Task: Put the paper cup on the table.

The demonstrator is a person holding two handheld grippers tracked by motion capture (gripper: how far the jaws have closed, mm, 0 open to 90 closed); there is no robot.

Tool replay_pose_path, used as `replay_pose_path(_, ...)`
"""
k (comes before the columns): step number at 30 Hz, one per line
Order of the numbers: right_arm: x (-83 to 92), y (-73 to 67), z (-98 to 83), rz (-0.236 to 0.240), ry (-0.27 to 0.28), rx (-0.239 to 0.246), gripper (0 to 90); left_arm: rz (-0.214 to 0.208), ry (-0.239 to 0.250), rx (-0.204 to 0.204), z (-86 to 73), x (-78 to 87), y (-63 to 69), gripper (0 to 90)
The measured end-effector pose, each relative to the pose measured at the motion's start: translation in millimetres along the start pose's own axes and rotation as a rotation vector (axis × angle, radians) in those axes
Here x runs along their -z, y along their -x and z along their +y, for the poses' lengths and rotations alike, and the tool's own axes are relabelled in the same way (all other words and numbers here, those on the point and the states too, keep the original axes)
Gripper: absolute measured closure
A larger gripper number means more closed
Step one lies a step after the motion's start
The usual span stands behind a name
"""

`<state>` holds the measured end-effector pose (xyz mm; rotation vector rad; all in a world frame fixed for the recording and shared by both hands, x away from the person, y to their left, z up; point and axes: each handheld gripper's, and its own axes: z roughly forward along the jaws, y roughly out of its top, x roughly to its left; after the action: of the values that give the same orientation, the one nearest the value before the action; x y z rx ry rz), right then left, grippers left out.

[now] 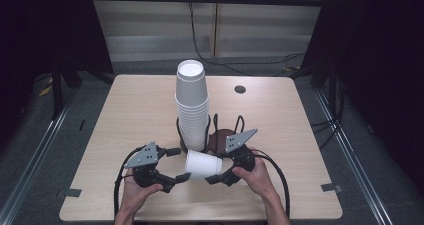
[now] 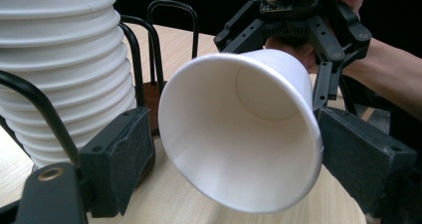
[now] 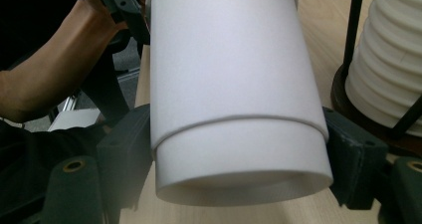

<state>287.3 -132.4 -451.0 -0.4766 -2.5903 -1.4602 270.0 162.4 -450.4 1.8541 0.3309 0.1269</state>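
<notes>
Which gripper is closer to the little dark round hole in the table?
Right. The right gripper is almost in line with the small dark round hole, on the person's side; the left gripper is farther leftward.

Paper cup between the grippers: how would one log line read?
paper cup: sideways | right gripper: grips base | left gripper: open at rim | cup stack: in holder

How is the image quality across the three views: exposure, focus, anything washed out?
High view: table evenly lit, surroundings dark, cup stack sharp. Left gripper view: held cup bright but its inside is readable; own jaws slightly soft. Right gripper view: the cup is close and featureless white, with soft edges.
</notes>
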Motion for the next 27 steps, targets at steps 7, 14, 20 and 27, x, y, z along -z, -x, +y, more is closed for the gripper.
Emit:
replay_pose_path(7, -0.2, -1.7, 0.2, 0.011, 0.026, 0.012, 23.1, 0.002, 0.002, 0.000, 0.0, -1.8, 1.2, 10.9)
replay_pose_path(14, 1.3, -4.5, 0.6, 0.021, 0.053, 0.032, 23.2, -0.005, -0.008, 0.013, -1.9, -12.6, 2.3, 0.0)
replay_pose_path(20, -0.3, -5.4, -0.7, 0.029, 0.066, 0.040, 23.2, -0.037, -0.001, 0.014, -1.4, -15.9, 2.5, 0.1)
replay_pose_path(27, -0.8, -3.6, -1.4, 0.034, 0.078, 0.041, 23.2, -0.076, 0.010, 0.028, -1.6, -19.7, -1.3, 4.4)
